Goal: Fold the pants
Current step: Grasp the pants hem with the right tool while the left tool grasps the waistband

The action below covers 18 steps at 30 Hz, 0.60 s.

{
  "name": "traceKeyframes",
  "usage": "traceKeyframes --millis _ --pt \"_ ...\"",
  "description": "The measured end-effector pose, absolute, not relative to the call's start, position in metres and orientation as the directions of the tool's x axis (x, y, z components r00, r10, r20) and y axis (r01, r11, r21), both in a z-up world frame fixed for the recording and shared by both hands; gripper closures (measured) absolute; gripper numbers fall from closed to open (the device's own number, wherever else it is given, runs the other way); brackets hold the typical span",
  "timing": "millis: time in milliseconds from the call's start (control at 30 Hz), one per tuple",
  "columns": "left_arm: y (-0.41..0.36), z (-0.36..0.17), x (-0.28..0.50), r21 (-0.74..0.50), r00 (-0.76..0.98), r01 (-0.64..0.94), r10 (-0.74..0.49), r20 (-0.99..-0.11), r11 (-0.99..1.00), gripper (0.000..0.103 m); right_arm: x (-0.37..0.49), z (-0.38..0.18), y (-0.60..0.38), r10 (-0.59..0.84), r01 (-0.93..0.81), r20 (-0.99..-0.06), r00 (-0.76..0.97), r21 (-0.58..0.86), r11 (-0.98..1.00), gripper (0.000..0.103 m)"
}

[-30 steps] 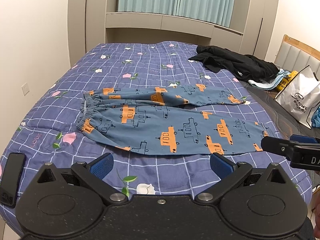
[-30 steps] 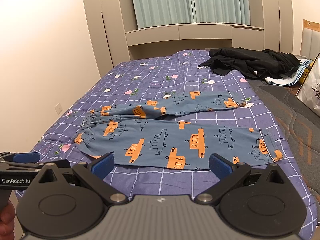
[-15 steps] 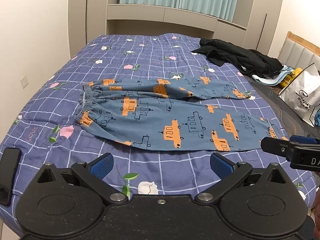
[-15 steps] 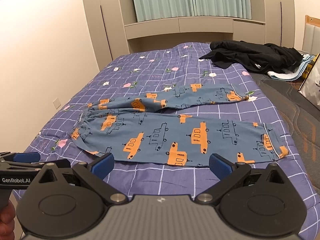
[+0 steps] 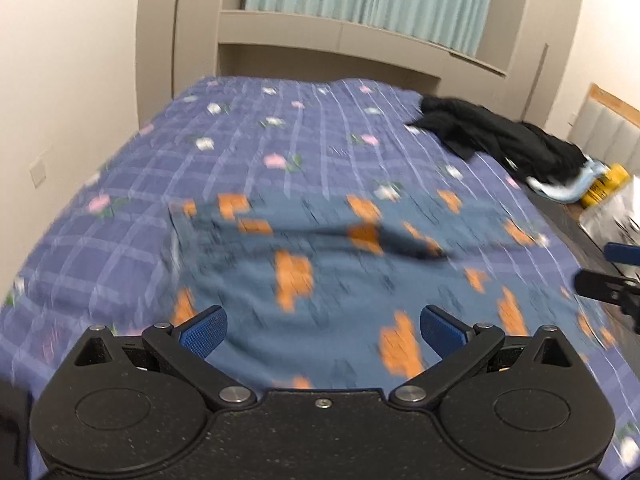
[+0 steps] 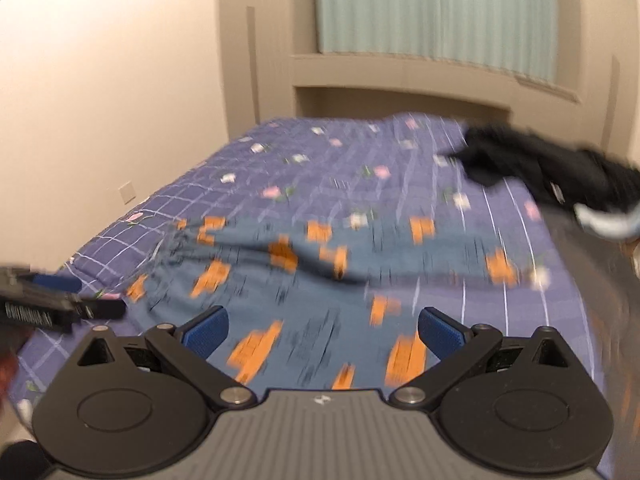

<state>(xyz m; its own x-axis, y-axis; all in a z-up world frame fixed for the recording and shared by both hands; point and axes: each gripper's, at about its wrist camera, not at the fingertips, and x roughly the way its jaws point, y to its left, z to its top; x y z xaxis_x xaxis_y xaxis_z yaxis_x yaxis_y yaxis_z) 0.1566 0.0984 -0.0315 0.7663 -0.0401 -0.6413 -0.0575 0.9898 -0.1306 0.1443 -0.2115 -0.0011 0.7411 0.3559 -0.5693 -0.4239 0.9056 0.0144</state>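
Blue pants (image 5: pixel 340 280) with orange vehicle prints lie spread flat on the bed, waistband to the left, both legs running right; they show again as pants (image 6: pixel 320 280) in the right wrist view. Both views are motion-blurred. My left gripper (image 5: pixel 323 330) hangs open just above the near leg, nothing between its blue pads. Over the same near leg, further right, my right gripper (image 6: pixel 323 330) is also open and empty. Each gripper shows at the edge of the other's view: the right gripper (image 5: pixel 612 276), the left gripper (image 6: pixel 60 300).
The bed carries a purple checked flowered cover (image 5: pixel 280 128). A heap of black clothing (image 5: pixel 504 140) lies at the far right, with a light blue cloth (image 5: pixel 568 192) and a yellow item (image 5: pixel 604 184) beside it. A wall runs along the left; cabinets and curtains stand behind.
Both grippers have moved forward and down toward the pants, which now fill more of each view. Both stay open. The pants have not moved.
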Motion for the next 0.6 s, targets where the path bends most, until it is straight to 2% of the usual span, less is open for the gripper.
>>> traceKeyframes --millis 167,300,400,533,600 --pt "0.136 -0.032 0.244 0.03 0.78 -0.002 0.02 -0.626 1.0 0.0 0.235 0.008 -0.187 0.425 -0.546 -0.582 0.693 -0.039 0.837 0.0" --pt "0.168 -0.046 0.319 0.022 0.735 0.139 -0.088 -0.673 0.99 0.001 0.312 0.001 -0.165 0.501 -0.677 -0.605 0.619 -0.088 0.731 0.0" --pt "0.186 -0.064 0.363 0.041 0.708 0.204 -0.118 -0.696 0.978 0.001 0.368 -0.008 -0.149 0.544 -0.766 -0.647 0.535 -0.098 0.636 0.001" --pt "0.204 -0.095 0.403 0.099 0.672 0.284 -0.124 -0.73 0.954 0.006 0.44 -0.028 -0.134 0.577 -0.832 -0.705 0.413 -0.034 0.554 0.008" --pt "0.218 -0.11 0.417 0.081 0.648 0.299 -0.139 -0.749 0.951 0.008 0.474 -0.045 -0.126 0.564 -0.846 -0.746 0.355 0.0 0.533 0.014"
